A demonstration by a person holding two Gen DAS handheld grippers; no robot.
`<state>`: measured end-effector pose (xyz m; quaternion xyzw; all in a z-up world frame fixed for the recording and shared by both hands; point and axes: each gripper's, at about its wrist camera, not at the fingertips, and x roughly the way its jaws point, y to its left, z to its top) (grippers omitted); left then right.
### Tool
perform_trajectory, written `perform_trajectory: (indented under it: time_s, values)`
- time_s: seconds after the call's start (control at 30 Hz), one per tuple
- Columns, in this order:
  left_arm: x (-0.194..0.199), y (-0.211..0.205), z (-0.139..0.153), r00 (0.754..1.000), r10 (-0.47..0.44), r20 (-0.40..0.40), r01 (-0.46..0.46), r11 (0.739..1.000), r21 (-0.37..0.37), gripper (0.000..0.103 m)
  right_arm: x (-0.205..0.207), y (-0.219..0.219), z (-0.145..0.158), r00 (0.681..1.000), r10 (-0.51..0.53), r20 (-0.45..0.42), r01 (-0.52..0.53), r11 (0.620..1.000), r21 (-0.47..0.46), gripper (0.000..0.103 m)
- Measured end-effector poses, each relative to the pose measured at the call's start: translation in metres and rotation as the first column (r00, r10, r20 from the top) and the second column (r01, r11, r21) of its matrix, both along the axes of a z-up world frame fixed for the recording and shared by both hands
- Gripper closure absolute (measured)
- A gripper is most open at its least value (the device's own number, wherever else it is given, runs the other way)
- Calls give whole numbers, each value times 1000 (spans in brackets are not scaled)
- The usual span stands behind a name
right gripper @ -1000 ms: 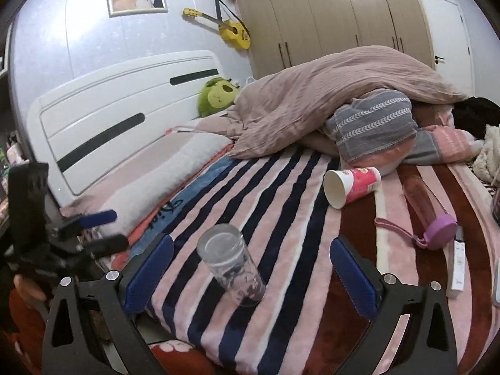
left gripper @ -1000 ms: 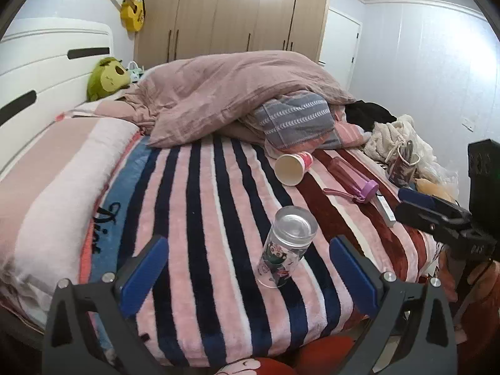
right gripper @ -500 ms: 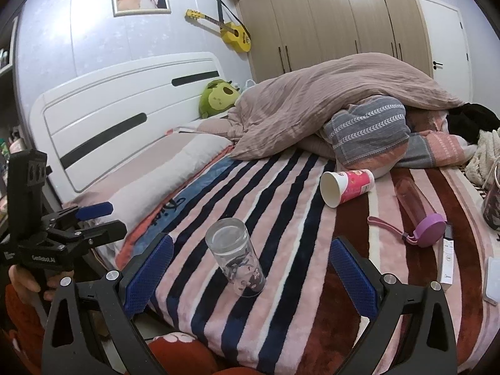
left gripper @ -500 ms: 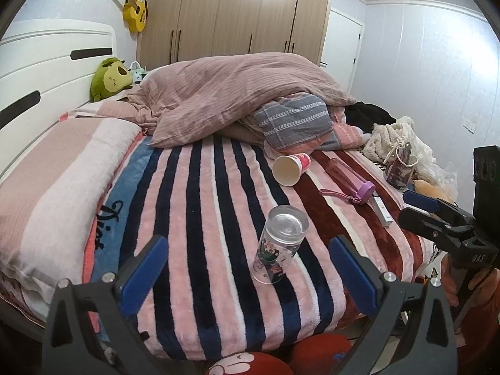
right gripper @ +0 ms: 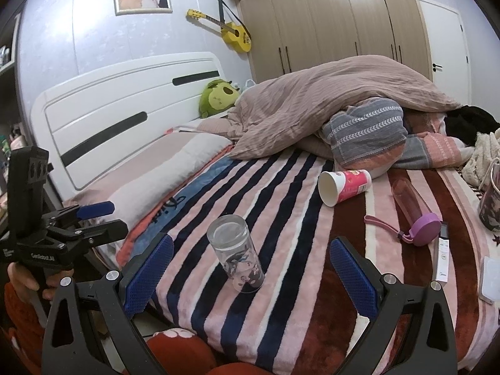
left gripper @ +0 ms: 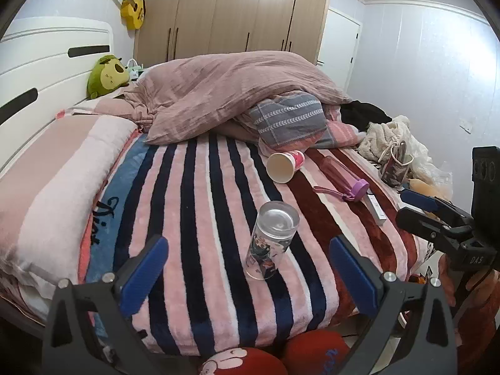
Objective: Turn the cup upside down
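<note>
A clear glass cup with a cartoon print point(left gripper: 271, 243) stands on the striped blanket point(left gripper: 200, 218) near the bed's front edge, its closed base up and its rim down; it also shows in the right wrist view point(right gripper: 235, 253). My left gripper point(left gripper: 248, 270) is open and empty, short of the cup. My right gripper point(right gripper: 251, 273) is open and empty, also short of it. Each gripper shows in the other's view, the right point(left gripper: 437, 218) and the left point(right gripper: 84, 222).
A paper cup point(left gripper: 285, 166) lies on its side farther back. A pink bottle with a purple lid point(left gripper: 342, 178), a white remote point(left gripper: 376, 208) and a printed mug point(left gripper: 394, 168) lie to the right. Bedding point(left gripper: 237, 93) is piled behind.
Both grippers have drawn back from the bed and stayed open. The glass cup has not moved on the blanket.
</note>
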<state>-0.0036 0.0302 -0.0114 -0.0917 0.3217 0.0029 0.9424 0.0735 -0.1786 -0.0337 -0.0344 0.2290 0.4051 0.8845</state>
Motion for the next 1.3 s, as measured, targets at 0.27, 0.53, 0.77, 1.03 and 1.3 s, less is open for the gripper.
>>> perform_trajectory:
  time_s: [0.27, 0.53, 0.77, 1.03, 1.3]
  values:
    - [-1, -4, -1, 1000, -6, -4, 6, 1000, -1, 1, 0, -4, 0, 1000, 7, -18, -6, 1000, 14, 2]
    - [0, -8, -3, 1000, -8, -8, 8, 1000, -4, 1, -1, -5, -1, 1000, 5, -28, -5, 1000, 15, 2]
    - [1, -11, -4, 1000, -16, -11, 15, 1000, -8, 1, -1, -6, 0, 1000, 2, -30, -2, 1000, 18, 2]
    - [1, -13, -5, 1000, -13, -9, 13, 1000, -11, 1, -3, -8, 0, 999, -4, -32, 5, 1000, 17, 2]
    - [1, -12, -5, 1000, -14, -13, 14, 1000, -9, 1, -6, -7, 1, 999, -4, -32, 4, 1000, 16, 2]
